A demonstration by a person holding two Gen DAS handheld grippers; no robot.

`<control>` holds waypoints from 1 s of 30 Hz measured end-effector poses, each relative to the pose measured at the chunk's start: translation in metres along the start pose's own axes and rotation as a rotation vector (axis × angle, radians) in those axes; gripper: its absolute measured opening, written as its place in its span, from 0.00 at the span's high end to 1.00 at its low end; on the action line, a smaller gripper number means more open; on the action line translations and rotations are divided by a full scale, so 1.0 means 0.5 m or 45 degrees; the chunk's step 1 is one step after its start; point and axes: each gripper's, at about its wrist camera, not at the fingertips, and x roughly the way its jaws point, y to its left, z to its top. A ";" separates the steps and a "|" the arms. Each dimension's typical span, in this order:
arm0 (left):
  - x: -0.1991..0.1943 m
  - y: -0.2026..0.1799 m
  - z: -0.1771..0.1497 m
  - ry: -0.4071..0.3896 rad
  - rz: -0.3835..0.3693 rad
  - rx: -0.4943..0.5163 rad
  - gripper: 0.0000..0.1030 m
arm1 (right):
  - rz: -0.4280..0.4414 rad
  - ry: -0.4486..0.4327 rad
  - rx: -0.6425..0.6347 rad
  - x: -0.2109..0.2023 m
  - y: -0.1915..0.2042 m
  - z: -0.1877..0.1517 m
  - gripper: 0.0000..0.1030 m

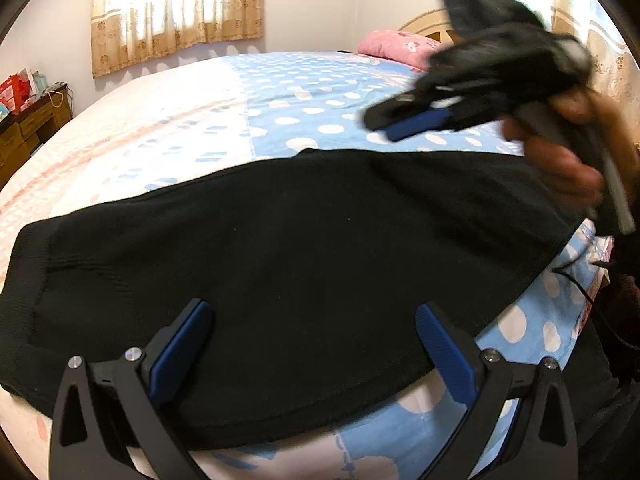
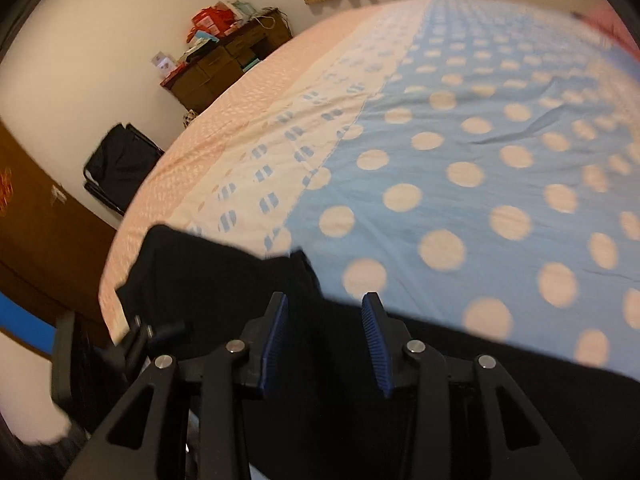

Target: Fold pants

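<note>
Black pants (image 1: 300, 240) lie flat across the near part of the bed, with a ribbed band at the left end. My left gripper (image 1: 312, 310) hovers low over their front edge, its blue pads spread wide with nothing pressed between them. My right gripper (image 1: 384, 124), blurred, is held in a person's hand (image 1: 560, 160) above the right end of the pants. In the right wrist view the right gripper (image 2: 325, 300) stands partly open over the dark cloth (image 2: 224, 272), and nothing is pinched between its pads.
The bed wears a blue sheet with pale dots (image 1: 320, 92) and a pink-and-white strip (image 2: 240, 128) on the left. A pink pillow (image 1: 396, 44) lies at the headboard. A wooden cabinet (image 2: 224, 64) and a black folding chair (image 2: 120, 164) stand beyond the far edge.
</note>
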 end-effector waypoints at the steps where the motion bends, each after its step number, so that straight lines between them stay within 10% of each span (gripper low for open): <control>1: 0.001 -0.001 0.001 0.001 0.006 -0.002 0.00 | -0.026 -0.011 -0.035 -0.014 0.008 -0.020 0.61; 13: -0.001 -0.016 0.002 0.005 0.049 0.001 0.00 | -0.068 0.058 -0.277 0.010 0.094 -0.221 0.60; 21: 0.000 -0.007 0.011 0.010 0.063 -0.010 0.00 | -0.096 0.064 -0.285 0.002 0.100 -0.239 0.60; 30: -0.031 0.106 0.023 -0.011 0.294 -0.135 0.00 | -0.035 -0.047 -0.438 -0.007 0.171 -0.212 0.60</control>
